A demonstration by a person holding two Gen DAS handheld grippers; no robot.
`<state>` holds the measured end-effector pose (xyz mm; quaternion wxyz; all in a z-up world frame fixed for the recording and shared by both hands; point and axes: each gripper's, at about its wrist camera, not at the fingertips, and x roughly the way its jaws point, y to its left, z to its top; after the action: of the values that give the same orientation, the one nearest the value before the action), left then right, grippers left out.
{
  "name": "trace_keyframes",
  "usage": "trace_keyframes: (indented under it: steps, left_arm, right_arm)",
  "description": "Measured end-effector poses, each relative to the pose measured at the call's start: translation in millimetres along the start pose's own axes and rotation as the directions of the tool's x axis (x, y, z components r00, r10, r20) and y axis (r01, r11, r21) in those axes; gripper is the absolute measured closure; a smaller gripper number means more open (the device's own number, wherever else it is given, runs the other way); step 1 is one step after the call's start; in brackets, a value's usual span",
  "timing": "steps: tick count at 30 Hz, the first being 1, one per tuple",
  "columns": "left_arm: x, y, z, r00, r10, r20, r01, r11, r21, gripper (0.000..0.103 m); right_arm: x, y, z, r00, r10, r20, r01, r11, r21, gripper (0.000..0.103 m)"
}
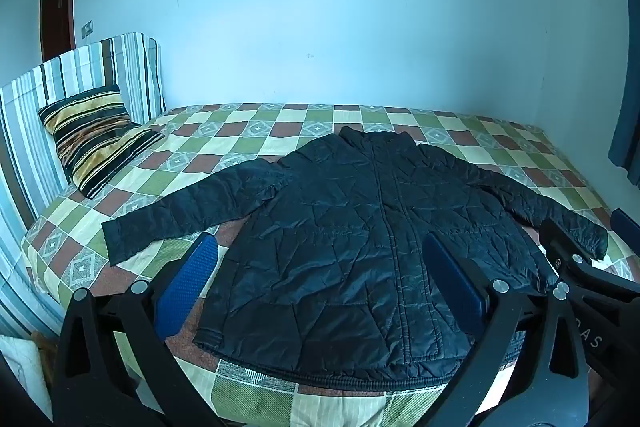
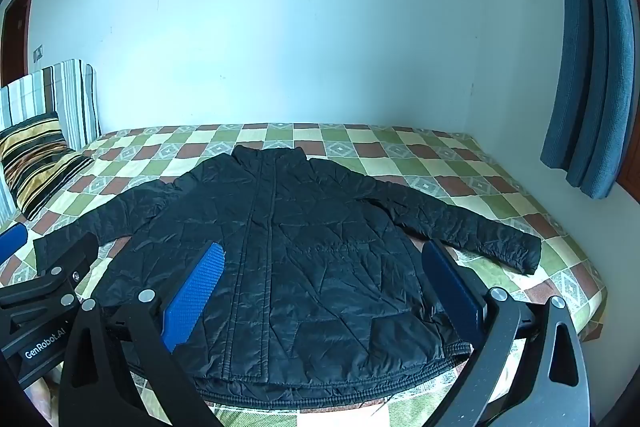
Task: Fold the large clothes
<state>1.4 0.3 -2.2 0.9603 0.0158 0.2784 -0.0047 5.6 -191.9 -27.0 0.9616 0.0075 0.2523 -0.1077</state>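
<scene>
A black quilted jacket (image 1: 352, 247) (image 2: 304, 259) lies flat and front up on the checked bed cover (image 1: 248, 139) (image 2: 440, 155), zipped, collar toward the far wall, both sleeves spread out to the sides. My left gripper (image 1: 320, 267) hovers above the hem on the jacket's left half, wide open, nothing between its blue pads. Over the right half of the hem my right gripper (image 2: 322, 279) hangs wide open too, holding nothing. Each gripper's black frame shows at the edge of the other's view.
A striped pillow (image 1: 96, 135) (image 2: 36, 163) leans on the striped headboard (image 1: 80, 75) at the left. The bed's far side meets the pale wall. A blue curtain (image 2: 592, 67) hangs at the right, beside the bed's right edge. A dark door (image 1: 58, 7) stands far left.
</scene>
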Motion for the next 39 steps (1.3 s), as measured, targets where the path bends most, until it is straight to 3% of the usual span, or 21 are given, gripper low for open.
trace_keyframes:
  steps: [39]
  left_arm:
    - [1.3,-1.1,-2.9,1.0,-0.003,-0.01,0.003,1.0,-0.004,0.002]
  right_arm:
    - [5.0,5.7,-2.3,1.0,-0.002,-0.006,0.002,1.0,-0.003,0.005]
